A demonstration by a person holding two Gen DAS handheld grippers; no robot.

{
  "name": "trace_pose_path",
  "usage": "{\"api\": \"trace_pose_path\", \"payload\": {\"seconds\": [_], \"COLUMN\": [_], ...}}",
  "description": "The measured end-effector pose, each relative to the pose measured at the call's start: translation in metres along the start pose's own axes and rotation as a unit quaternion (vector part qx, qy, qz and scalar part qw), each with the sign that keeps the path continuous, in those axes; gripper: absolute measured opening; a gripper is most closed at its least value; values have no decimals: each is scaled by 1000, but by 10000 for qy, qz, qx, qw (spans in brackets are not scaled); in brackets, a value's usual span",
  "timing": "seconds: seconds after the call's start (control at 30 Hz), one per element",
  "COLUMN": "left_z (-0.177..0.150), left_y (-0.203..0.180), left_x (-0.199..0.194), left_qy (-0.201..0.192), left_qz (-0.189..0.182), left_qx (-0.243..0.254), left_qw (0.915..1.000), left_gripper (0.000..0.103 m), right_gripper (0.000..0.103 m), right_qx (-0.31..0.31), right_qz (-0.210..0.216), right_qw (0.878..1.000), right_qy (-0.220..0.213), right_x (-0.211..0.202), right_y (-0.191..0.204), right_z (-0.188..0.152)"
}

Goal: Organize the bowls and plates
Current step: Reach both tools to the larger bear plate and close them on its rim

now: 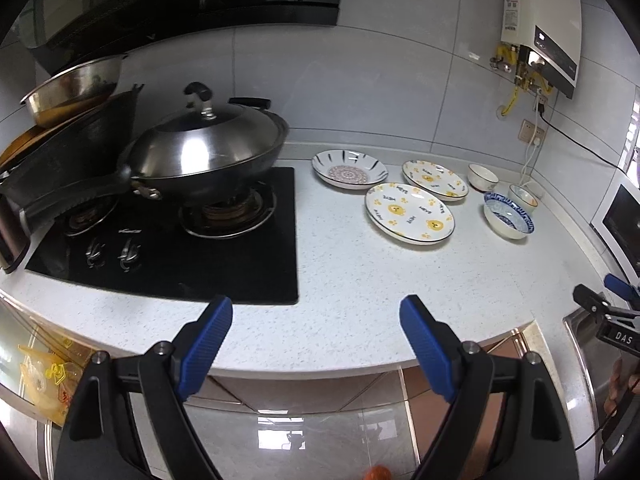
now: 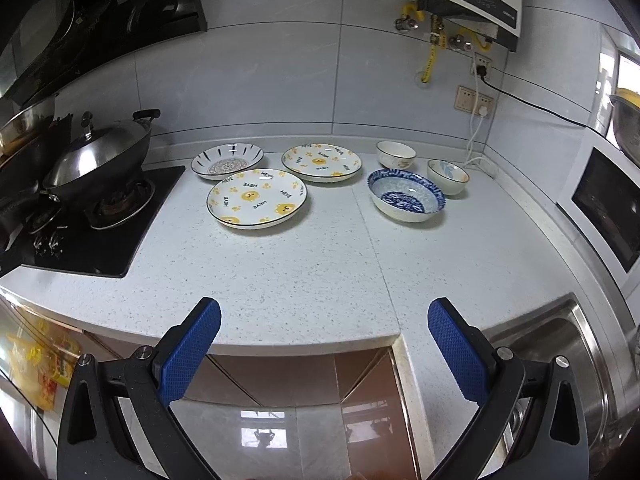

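Both tongs stand wide and hold nothing, at the near edge of the bench (image 2: 280, 272). The plates and bowls lie far ahead: the near bear plate (image 2: 257, 197) is to the left of the right tongs (image 2: 324, 344), the blue bowl (image 2: 406, 196) slightly to the right. The left tongs (image 1: 316, 344) see them all far-right (so the right tongs are nearer, I judge).

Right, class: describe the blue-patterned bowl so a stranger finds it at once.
Start at the white countertop, right of the stove. Past the three plates sit three bowls; the blue-patterned bowl is the largest and nearest, the only one with a dark blue rim.
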State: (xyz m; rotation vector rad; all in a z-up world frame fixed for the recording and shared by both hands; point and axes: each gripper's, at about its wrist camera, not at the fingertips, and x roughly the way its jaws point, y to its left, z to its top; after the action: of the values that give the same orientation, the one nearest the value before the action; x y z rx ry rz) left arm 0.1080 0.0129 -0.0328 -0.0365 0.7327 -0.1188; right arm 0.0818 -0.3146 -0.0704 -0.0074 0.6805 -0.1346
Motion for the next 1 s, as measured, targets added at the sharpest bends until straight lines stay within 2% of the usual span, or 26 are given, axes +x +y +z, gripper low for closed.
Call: {"api": "trace_pose_path", "payload": {"seconds": [0.2,0.53,0.77,1.0], "left_z": [33,103,129,139], "left_y": [-37,-86,-101,-103], "left_x": [53,186,254,304], "left_qy": [100,575,925,1093], "left_qz": [-24,97,245,239], "left_qx": [97,-313,-446,-291], "left_qw": [9999,9978,9944,9933], "left_gripper": [86,86,86,86], "right_gripper": [102,102,102,102], "right_qx": [-237,-718,-979,-1032], "right_qz": [307,994,1398,1542], "right_qw": [9992,9918,9826,9770], "right_qy": [40,349,737,1050], "right_x": [44,178,257,305], "right_y": [12,14,21,31], "right_z": [27,96,127,140]}}
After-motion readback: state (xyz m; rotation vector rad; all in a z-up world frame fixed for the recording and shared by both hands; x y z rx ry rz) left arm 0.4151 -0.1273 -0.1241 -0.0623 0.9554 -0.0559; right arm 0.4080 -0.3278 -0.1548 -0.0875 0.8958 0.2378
